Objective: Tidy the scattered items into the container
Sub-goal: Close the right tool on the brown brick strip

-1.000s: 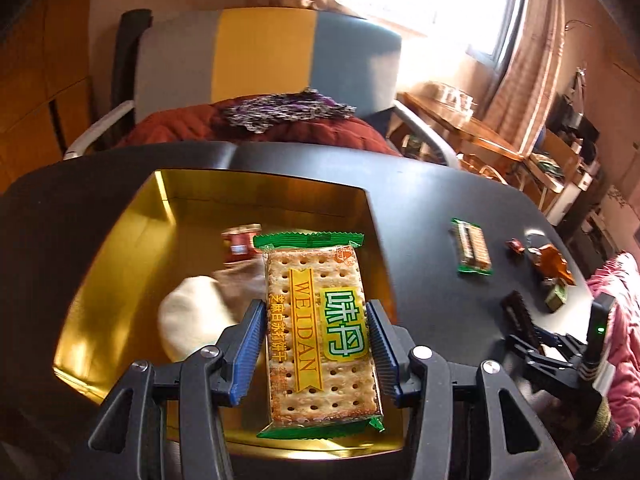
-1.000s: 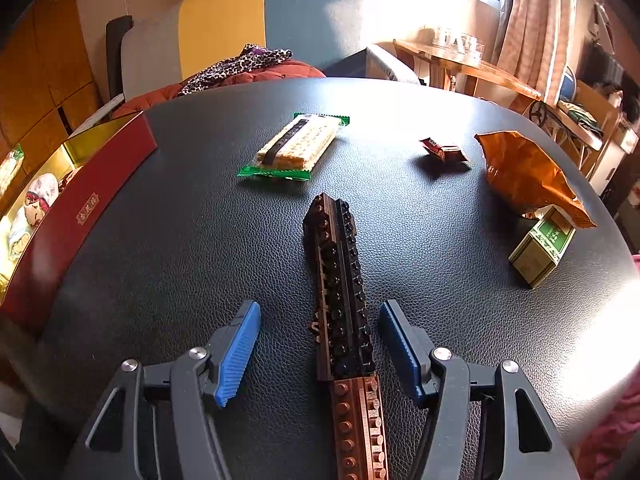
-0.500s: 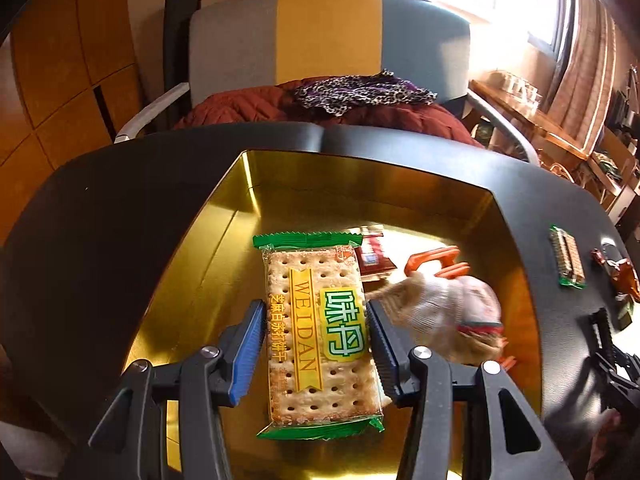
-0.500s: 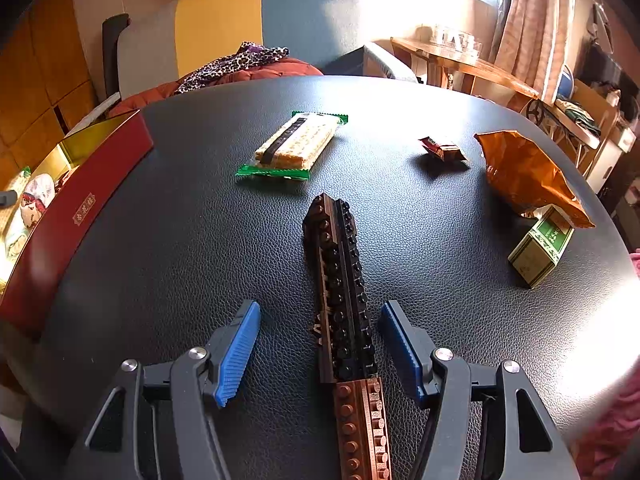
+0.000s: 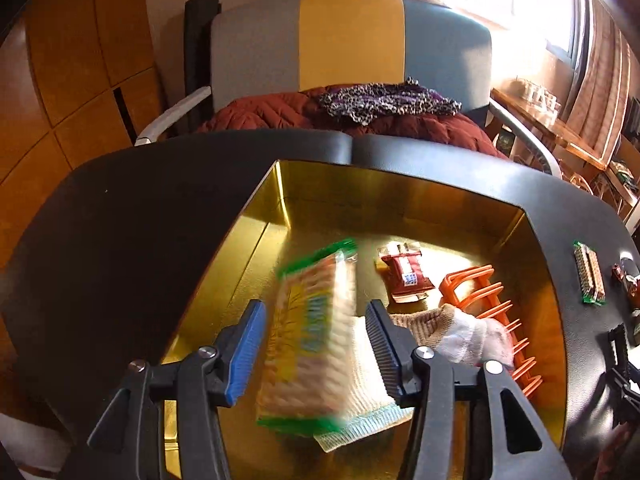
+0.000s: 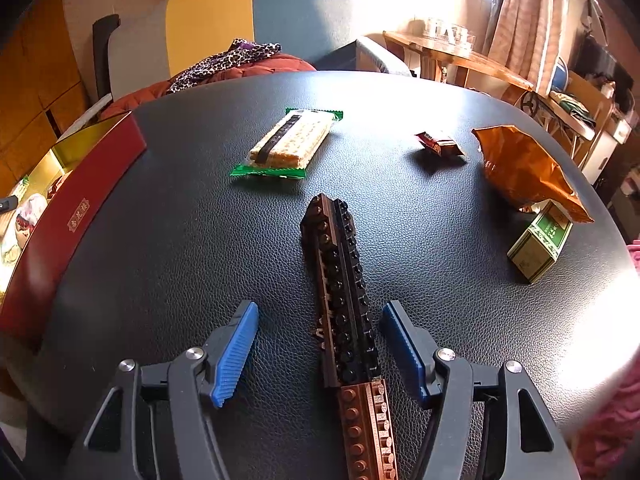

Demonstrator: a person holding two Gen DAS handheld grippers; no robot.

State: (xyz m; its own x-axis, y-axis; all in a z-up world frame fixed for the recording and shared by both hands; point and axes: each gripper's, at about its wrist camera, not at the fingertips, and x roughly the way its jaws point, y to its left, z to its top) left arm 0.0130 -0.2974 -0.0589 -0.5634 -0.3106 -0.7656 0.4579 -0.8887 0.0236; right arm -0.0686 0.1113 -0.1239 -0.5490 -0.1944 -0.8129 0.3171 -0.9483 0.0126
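My left gripper (image 5: 316, 344) is open above the gold-lined box (image 5: 256, 240). A green cracker pack (image 5: 312, 340) shows blurred between its jaws, free of both pads, over the box. Inside the box lie a red sachet (image 5: 404, 276), an orange rack (image 5: 492, 304) and a sock (image 5: 460, 332) on a white cloth (image 5: 364, 400). My right gripper (image 6: 318, 344) is open, its jaws on either side of a long brown-and-black brick strip (image 6: 344, 304) lying on the black table (image 6: 180, 240). The box's red side (image 6: 76, 208) shows at far left in the right wrist view.
On the table lie a second cracker pack (image 6: 290, 144), a small red wrapper (image 6: 438, 144), an orange bag (image 6: 524, 168) and a green carton (image 6: 540, 244). A chair with a red cushion (image 5: 360, 116) stands behind the table.
My left gripper has opened and let go of the cracker pack, which now drops blurred toward the box. The right gripper has barely moved.
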